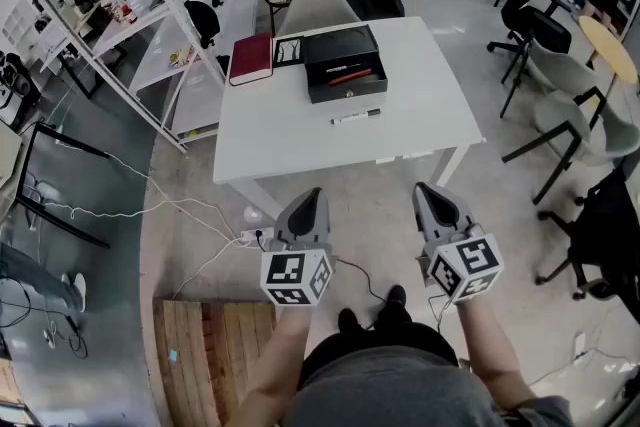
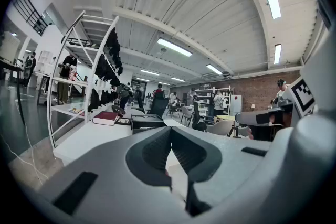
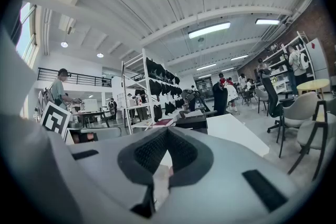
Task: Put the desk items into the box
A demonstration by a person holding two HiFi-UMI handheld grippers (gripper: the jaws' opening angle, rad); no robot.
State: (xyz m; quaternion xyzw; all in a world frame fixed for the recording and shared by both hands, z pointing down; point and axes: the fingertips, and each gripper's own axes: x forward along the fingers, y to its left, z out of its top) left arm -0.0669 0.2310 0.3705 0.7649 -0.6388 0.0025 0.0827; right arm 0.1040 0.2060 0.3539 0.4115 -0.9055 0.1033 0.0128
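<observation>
A black open box (image 1: 345, 65) stands at the far middle of the white table (image 1: 290, 140), with a red pen and a dark item inside it. A marker (image 1: 355, 116) lies on the table just in front of the box. A dark red book (image 1: 251, 57) and a small black-edged card (image 1: 288, 50) lie to the box's left. Both grippers hang short of the table's near edge, apart from all of this. My left gripper (image 1: 309, 197) is shut and empty, and so is my right gripper (image 1: 431, 191). The left gripper (image 2: 170, 131) looks along the table at the box (image 2: 147, 122) and book (image 2: 106, 118). The right gripper (image 3: 167, 131) faces the box (image 3: 191, 122).
A white metal rack (image 1: 120, 5) runs along the table's left side. Office chairs (image 1: 545, 35) stand at the right and behind the table. A power strip and cables (image 1: 250, 237) lie on the floor near the left gripper. A wooden pallet (image 1: 205, 355) sits at the lower left.
</observation>
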